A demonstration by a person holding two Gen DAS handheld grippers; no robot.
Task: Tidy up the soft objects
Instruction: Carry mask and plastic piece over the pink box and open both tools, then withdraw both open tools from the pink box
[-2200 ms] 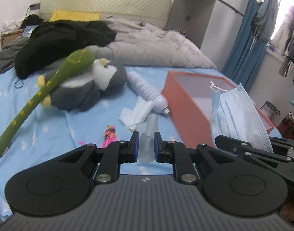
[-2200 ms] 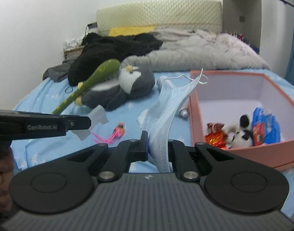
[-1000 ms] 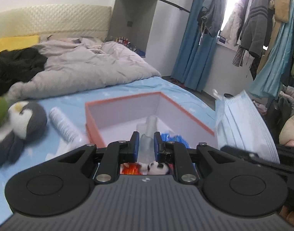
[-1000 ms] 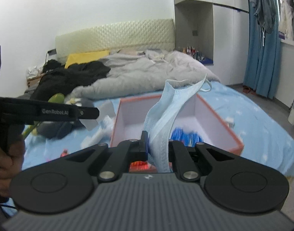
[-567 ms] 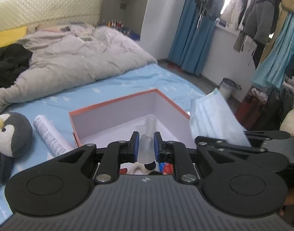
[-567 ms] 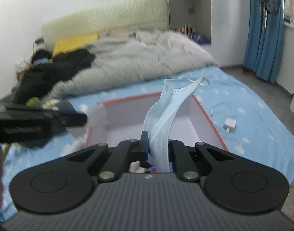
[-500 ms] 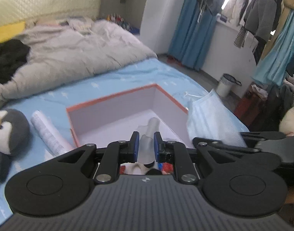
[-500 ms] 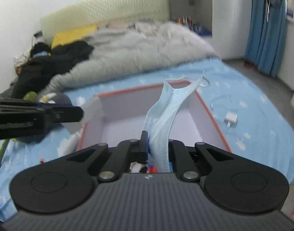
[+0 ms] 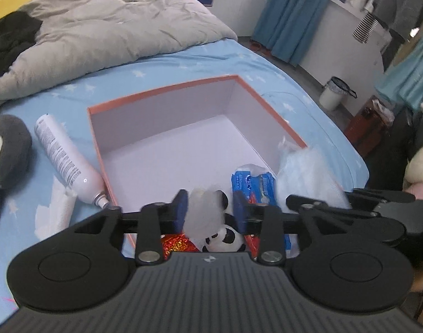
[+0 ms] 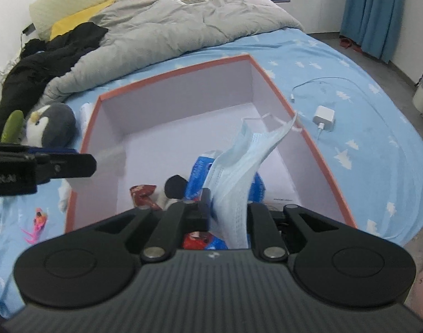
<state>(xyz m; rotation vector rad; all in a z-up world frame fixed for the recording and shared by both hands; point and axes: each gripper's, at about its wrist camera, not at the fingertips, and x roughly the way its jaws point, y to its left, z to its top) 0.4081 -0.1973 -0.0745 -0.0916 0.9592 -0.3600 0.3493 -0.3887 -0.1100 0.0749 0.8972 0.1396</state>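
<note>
Left gripper (image 9: 210, 208) held over near corner of orange box (image 9: 167, 88) on bed (image 9: 267, 63); jaws opening, blurred translucent white piece (image 9: 201, 212) seen between pads, no longer pinched. Right gripper (image 10: 229, 212) held over same box; jaws opening, blue face mask (image 10: 239, 172) between them, contact with pads not clear. Panda plush (image 9: 225, 238) and blue packet (image 9: 253, 183) lodged in box. Spray can (image 9: 64, 161) laid just beside box wall.

Black hand-held gripper (image 9: 210, 211): ribbed grey housing, round side discs, silver screws, blue pads.
</note>
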